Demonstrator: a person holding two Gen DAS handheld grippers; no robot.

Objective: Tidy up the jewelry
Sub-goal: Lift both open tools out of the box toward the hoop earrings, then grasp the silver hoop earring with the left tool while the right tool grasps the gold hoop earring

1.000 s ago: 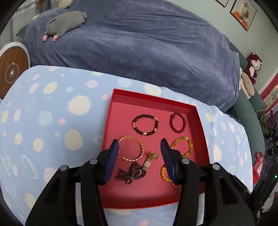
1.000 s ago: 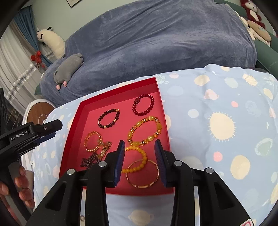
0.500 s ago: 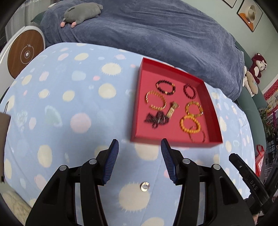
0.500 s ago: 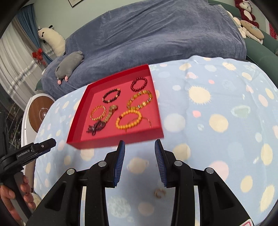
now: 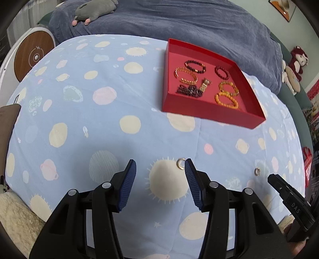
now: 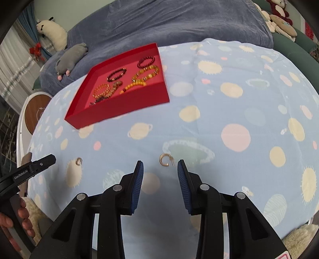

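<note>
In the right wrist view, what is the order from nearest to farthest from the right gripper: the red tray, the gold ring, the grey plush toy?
1. Gold ring, on the cloth just ahead of the right gripper.
2. Red tray, farther up, to the left.
3. Grey plush toy, on the blue sofa beyond the tray.

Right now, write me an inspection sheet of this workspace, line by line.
Surface: light blue planet-print cloth, smooth, over a rounded table.
Job's things: red tray at the far side holding several bead bracelets; two small gold rings loose on the cloth, left ring just ahead of the left gripper's inner finger, right ring ahead of the right gripper.
Clutter: nothing seen on the cloth.
Grippers: left gripper open, empty; right gripper open, empty; both above the cloth.
Cables: nothing seen.
Surroundings: blue-covered sofa, grey plush toy, more stuffed toys, round wooden disc.
</note>
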